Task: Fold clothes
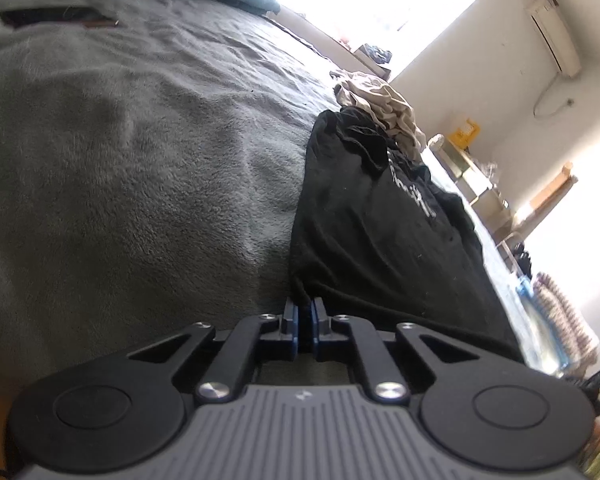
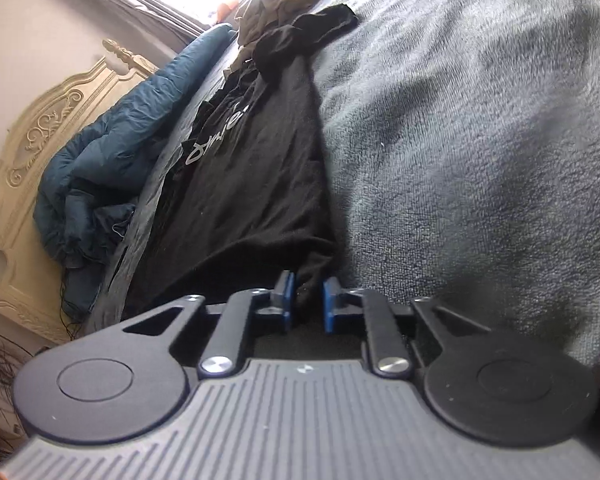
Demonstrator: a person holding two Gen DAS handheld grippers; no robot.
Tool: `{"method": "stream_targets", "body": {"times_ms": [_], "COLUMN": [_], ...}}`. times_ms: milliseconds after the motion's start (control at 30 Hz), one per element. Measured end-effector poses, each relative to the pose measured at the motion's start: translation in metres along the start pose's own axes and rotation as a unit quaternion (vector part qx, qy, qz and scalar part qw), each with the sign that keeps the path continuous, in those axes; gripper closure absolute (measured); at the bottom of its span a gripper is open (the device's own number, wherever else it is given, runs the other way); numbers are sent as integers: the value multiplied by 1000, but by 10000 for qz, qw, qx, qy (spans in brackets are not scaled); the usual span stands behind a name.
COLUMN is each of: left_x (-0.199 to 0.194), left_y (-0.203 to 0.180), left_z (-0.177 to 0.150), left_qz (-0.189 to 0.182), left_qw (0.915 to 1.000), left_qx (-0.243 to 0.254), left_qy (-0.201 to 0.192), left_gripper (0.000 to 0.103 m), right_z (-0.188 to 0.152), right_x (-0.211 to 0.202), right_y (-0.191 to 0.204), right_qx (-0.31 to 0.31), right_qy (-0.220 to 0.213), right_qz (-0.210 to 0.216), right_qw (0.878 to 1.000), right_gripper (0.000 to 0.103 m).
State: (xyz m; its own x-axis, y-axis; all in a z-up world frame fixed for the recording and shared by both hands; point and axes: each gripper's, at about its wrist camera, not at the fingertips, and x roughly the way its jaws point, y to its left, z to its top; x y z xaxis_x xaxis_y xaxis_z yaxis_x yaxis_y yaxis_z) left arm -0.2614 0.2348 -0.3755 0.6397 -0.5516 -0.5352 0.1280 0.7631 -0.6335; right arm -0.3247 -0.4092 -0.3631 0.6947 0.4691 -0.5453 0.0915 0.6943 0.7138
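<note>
Grey fleece bed (image 1: 140,140) filling the left wrist view; one black T-shirt (image 1: 372,232) with white lettering lying right of centre, one beige garment (image 1: 384,108) bunched beyond it. Left tool (image 1: 304,312) nearly closed, pinching the shirt's near corner.

Right wrist view: same black T-shirt (image 2: 252,168) centre-left, one blue quilt (image 2: 100,152) at left. Right tool (image 2: 306,296) part-open, shirt edge between the pads, grip uncertain.

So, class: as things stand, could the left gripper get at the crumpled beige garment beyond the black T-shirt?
Probably not yet. The left gripper looks shut on the black T-shirt, so it is occupied. The beige garment lies at the shirt's far end, partly on it, with nothing else blocking the way.
</note>
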Motion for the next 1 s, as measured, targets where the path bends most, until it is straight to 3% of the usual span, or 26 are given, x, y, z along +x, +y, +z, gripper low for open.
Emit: {"method": "stream_targets", "body": {"times_ms": [167, 200, 300, 333, 433, 500, 633, 733, 800, 867, 933, 1000], "left_x": [9, 20, 49, 46, -13, -52, -92, -87, -77, -64, -49, -34], "left_y": [1, -5, -38, -57, -124, -152, -146, -108, -77, -44, -11, 15], "left_z": [31, 49, 138, 168, 223, 229, 197, 155, 119, 82, 50, 25], "left_qz": [-1054, -1115, -1335, -1475, -1991, -2062, -1969, -1712, -1230, -747, -328, -91], "left_qw": [9878, 9858, 9812, 9793, 9691, 9616, 9588, 9709, 9827, 9911, 9950, 9949], "left_qx": [-1140, -1244, -1393, -1353, -528, -3, 282, -45, -230, -456, -684, -946], "left_qy": [92, 152, -82, -308, -1358, -1808, -2027, -1675, -1366, -1004, -644, -326], "left_gripper": [98, 98, 99, 99, 98, 98, 98, 98, 98, 98, 98, 98], "right_z": [9, 14, 77, 107, 132, 149, 182, 141, 110, 74, 38, 8], "right_x": [-2, -2, 20, 24, -16, -43, -97, -93, -80, -60, -36, -13], "right_y": [-2, -2, 11, 24, 73, 106, 171, 142, 116, 84, 53, 19], "right_qx": [531, 677, 837, 759, 189, -192, -939, -708, -436, -80, 356, 1000], "right_qy": [-171, -212, -257, -390, -1076, -1528, -2396, -2142, -1840, -1506, -1140, -802], "right_qz": [595, 742, 931, 1053, 1472, 1744, 2256, 2206, 2141, 1814, 1482, 1250], "right_qw": [9967, 9947, 9918, 9908, 9830, 9726, 9396, 9489, 9583, 9718, 9817, 9838], "right_gripper": [99, 99, 100, 100, 100, 100, 100, 100, 100, 100, 100, 100]}}
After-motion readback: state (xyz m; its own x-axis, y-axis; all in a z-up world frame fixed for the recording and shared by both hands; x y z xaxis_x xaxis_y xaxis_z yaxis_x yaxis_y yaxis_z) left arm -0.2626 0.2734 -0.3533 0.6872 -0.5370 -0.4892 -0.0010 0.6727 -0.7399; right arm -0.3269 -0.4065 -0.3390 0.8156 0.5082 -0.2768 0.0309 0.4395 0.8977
